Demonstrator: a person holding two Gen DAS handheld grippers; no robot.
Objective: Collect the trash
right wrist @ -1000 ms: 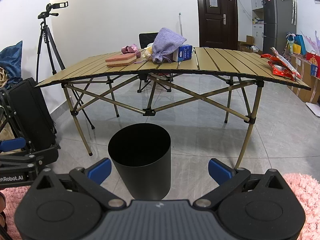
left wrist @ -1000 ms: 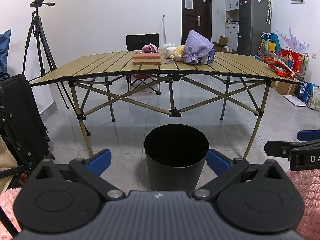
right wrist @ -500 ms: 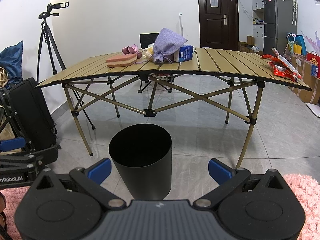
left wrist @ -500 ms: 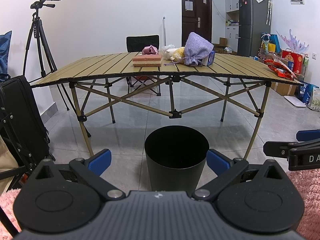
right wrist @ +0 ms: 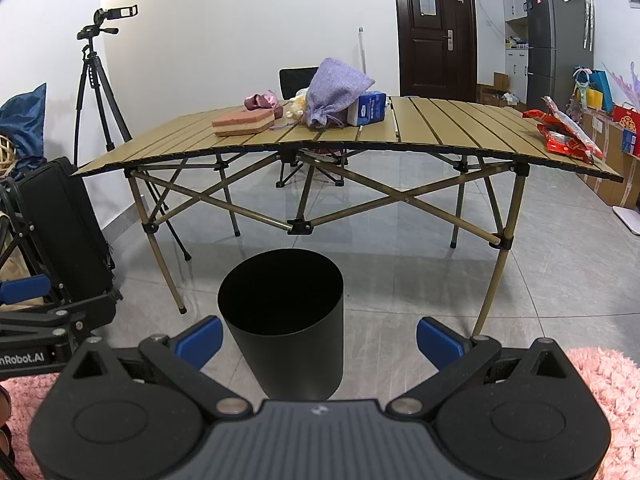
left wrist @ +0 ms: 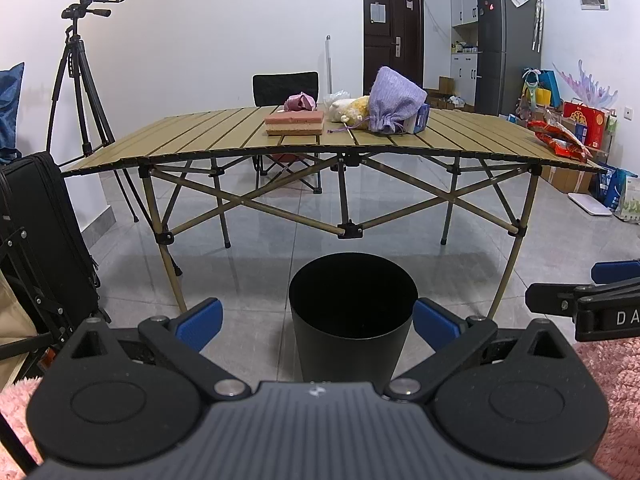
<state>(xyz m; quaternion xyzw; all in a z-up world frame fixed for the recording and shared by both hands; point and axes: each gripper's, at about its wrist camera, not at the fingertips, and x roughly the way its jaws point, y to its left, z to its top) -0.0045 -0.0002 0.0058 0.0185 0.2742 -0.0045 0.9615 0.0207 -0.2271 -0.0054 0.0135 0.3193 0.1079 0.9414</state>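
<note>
A black round bin [left wrist: 352, 312] [right wrist: 282, 320] stands on the tiled floor in front of a folding slatted table [left wrist: 208, 140] [right wrist: 440, 128]. On the table lie a pink sponge block [left wrist: 294, 121] [right wrist: 244, 122], a lilac drawstring pouch [left wrist: 390, 100] [right wrist: 334, 90], a blue-white carton [right wrist: 368, 108], a pink crumpled item [left wrist: 300, 102] and red snack wrappers [left wrist: 558, 142] [right wrist: 564, 136]. My left gripper [left wrist: 316, 320] is open, low, just before the bin. My right gripper [right wrist: 318, 336] is open too, with the bin slightly to its left. Both hold nothing.
A camera tripod [left wrist: 86, 80] and a black suitcase [left wrist: 36, 232] stand at the left. A black chair [left wrist: 286, 88] sits behind the table. A fridge [left wrist: 508, 40], boxes and bags line the right wall. Pink rug [right wrist: 608, 392] lies underfoot.
Both views have shifted very slightly; the bin and table sit a touch further right in the frames. Both grippers stay open and hold nothing.
</note>
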